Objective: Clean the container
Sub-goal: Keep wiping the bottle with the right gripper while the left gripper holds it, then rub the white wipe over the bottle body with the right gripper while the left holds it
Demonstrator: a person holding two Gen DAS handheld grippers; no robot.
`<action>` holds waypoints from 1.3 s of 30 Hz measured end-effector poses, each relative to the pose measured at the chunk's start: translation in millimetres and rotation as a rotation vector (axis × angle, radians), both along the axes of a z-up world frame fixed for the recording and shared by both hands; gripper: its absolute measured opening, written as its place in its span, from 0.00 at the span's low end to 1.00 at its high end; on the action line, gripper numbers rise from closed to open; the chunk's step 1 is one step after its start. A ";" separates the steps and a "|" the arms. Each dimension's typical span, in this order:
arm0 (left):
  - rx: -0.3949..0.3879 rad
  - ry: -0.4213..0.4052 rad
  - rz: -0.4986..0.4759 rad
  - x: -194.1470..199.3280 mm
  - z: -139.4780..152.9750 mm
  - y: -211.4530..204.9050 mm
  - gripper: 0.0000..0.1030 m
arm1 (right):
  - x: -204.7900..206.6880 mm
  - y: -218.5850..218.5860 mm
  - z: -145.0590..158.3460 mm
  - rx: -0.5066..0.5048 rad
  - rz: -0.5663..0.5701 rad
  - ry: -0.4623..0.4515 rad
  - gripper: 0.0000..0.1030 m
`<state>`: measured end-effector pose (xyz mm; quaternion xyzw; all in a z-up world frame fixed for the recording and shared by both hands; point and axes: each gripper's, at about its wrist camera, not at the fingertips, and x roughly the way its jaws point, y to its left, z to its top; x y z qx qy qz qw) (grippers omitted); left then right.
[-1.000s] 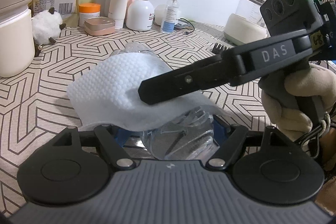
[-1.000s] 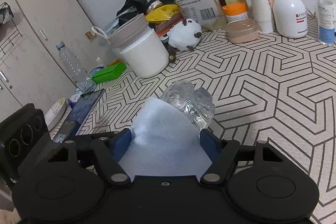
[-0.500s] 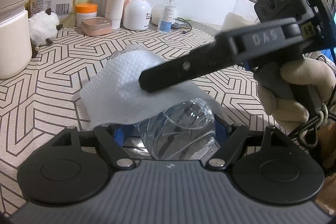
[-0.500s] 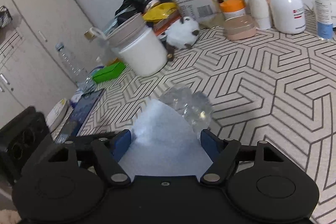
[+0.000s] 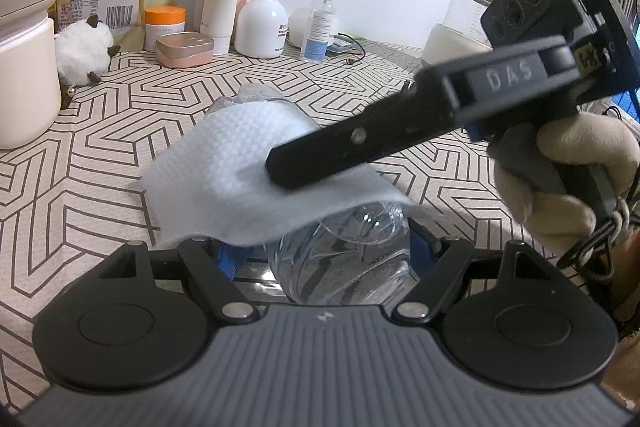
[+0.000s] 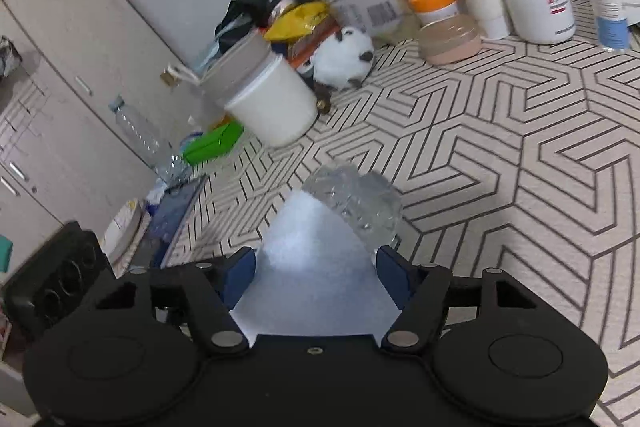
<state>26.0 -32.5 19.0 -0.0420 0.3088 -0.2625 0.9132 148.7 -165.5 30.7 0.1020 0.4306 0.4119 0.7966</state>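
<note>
A clear plastic bottle (image 5: 348,267) lies level above the patterned table, and my left gripper (image 5: 332,251) is shut on it, blue pads against its sides. Over the bottle's upper part lies a white cloth (image 5: 240,163). My right gripper (image 5: 304,163), held by a gloved hand (image 5: 560,195), reaches in from the right over the cloth. In the right wrist view the right gripper (image 6: 316,275) is shut on the cloth (image 6: 312,251), which spans its two pads. The bottle's ribbed end (image 6: 356,199) sticks out beyond the cloth.
A white lidded tub (image 5: 20,87) stands at the left, with a plush sheep (image 5: 84,47) beside it. Pump and spray bottles, jars and a food bag line the back wall. At the back right is a glass kettle (image 5: 452,27). A dark tablet (image 6: 176,207) lies at the table's left edge.
The right gripper has tilted a little with the cloth, and the cloth's edge has shifted slightly on the bottle. The left gripper and the bottle have stayed where they were.
</note>
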 end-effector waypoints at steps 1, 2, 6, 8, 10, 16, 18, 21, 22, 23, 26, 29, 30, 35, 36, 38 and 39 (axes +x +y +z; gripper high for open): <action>0.001 0.000 0.000 -0.2 0.0 -0.2 0.76 | -0.7 1.5 -0.8 -0.005 0.003 -0.003 0.76; 0.002 0.000 0.000 -0.3 -0.1 -0.4 0.76 | -1.3 2.4 -1.2 -0.008 0.005 -0.005 0.76; 0.003 0.000 0.000 -0.7 -0.1 -0.9 0.76 | -4.9 3.6 0.8 -0.023 0.020 -0.018 0.77; 0.002 0.000 -0.001 -0.4 -0.2 -0.5 0.76 | -6.8 3.5 3.1 -0.028 0.041 -0.017 0.77; 0.002 0.001 -0.001 -0.6 -0.1 -0.8 0.76 | -9.4 4.2 5.4 -0.038 0.069 -0.020 0.79; 0.001 0.003 -0.001 -0.9 0.3 -0.7 0.76 | -9.0 0.5 9.8 -0.026 0.071 -0.018 0.79; 0.001 0.003 -0.001 -1.0 0.3 -0.7 0.76 | -7.7 -5.0 13.3 -0.005 0.044 -0.027 0.80; 0.001 0.003 -0.001 -1.1 0.1 -0.4 0.76 | -3.5 -11.7 14.1 0.016 0.008 -0.019 0.80; 0.001 0.003 -0.001 -1.2 0.1 -0.4 0.76 | -1.6 -12.6 13.0 0.022 -0.002 -0.013 0.80; 0.001 0.003 -0.001 -1.2 0.0 -0.1 0.76 | 0.3 -13.4 11.9 0.027 -0.012 -0.006 0.80; 0.001 0.003 -0.001 -1.2 -0.1 0.2 0.76 | 3.8 -12.3 6.1 0.021 -0.034 0.009 0.79; 0.002 0.003 0.000 -1.4 -0.2 0.0 0.76 | 4.8 -9.1 0.7 0.013 -0.040 0.009 0.73; 0.001 0.003 -0.001 -1.1 -0.1 0.0 0.76 | 4.5 -7.5 -0.9 0.017 -0.032 0.012 0.70; 0.004 -0.001 -0.002 -2.5 -0.1 -0.2 0.77 | -5.1 -0.5 2.8 -0.015 0.004 -0.038 0.71; 0.007 -0.003 0.002 -2.6 -0.1 -0.3 0.78 | -7.7 1.4 4.1 -0.027 0.021 -0.050 0.72; 0.006 -0.002 0.002 -2.7 -0.2 0.1 0.78 | -12.1 3.3 6.9 -0.038 0.057 -0.062 0.73; 0.007 -0.003 0.001 -2.9 -0.2 -0.2 0.78 | -14.2 4.3 8.0 -0.046 0.074 -0.068 0.74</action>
